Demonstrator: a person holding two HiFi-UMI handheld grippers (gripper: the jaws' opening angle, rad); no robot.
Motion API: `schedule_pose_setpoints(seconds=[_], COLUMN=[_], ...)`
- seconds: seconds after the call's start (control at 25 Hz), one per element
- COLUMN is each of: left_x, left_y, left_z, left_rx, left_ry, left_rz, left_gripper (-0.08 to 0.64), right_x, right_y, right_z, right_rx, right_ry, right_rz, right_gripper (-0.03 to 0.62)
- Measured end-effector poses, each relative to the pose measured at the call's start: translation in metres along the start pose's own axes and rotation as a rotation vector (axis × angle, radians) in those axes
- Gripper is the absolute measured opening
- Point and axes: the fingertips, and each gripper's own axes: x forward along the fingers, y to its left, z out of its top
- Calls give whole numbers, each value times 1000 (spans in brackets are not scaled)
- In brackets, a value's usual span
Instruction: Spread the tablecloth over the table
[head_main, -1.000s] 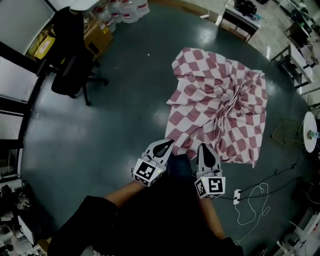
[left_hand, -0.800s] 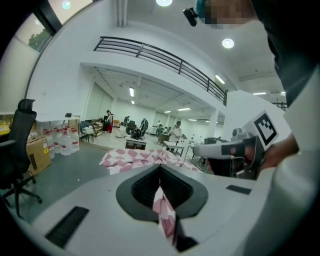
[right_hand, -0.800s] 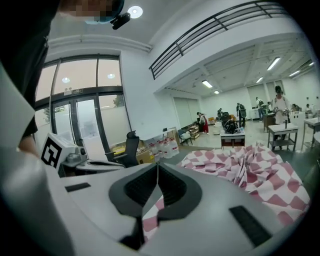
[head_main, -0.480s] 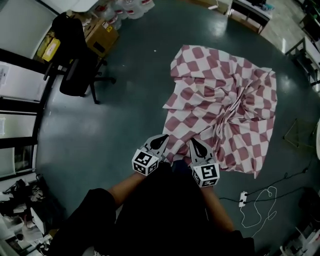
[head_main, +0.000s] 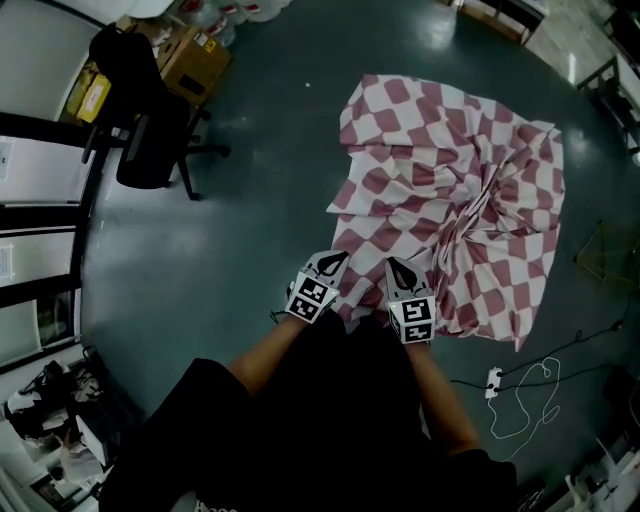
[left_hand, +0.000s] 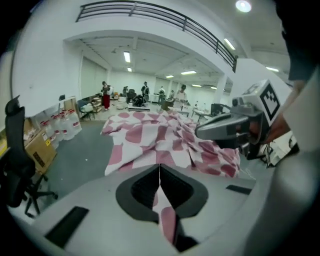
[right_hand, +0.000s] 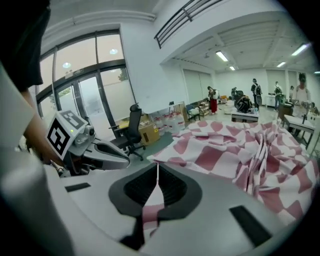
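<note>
Left gripper (head_main: 333, 262), right gripper (head_main: 400, 270): both clamped on the near hem of the tablecloth (head_main: 450, 190), rumpled at centre-right. We judge: hold them level, draw apart, pull taut evenly.

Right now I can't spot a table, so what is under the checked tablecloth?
Dark floor shows all around the tablecloth; whatever lies beneath its crumpled folds is covered.
</note>
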Motion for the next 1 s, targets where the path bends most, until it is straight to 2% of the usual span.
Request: schedule_pose_setpoints(seconds=[0.08,0.16,0.24,0.32,0.44,0.52,0.64,0.84,1.0], left_x=[19,39,51,59,69,71,68,58,44], left_y=[0,-4,-11,-15,-14,-14,-12,-9,-2], left_z=[-7,-16,-31,-41,-59,-76,-87,-93,-107], left_rx=[31,35,52,82,133,134,118,131,32], left_ry=[58,103,153,185,241,279,265,241,233], left_rz=[-46,-88,-124,-156,-179,-180,-179,-178,-181], left_gripper=[18,18,18,18,18,18,18,18,18], right_x=[16,32,44,54,69,72,77,86,98], right_y=[-3,-4,-3,-6,-10,-9,-5,5,21], right_z=[-14,-27,-42,-56,-79,-97,-116,-117,-115], right_rx=[14,-35,-97,-135,-189,-225,-255,-253,-280], right_ry=[38,83,164,245,351,415,483,498,503], right_rz=[-21,-23,-19,-17,-10,-3,11,21,49], right_gripper=[20,23,66,74,74,74,74,75,75])
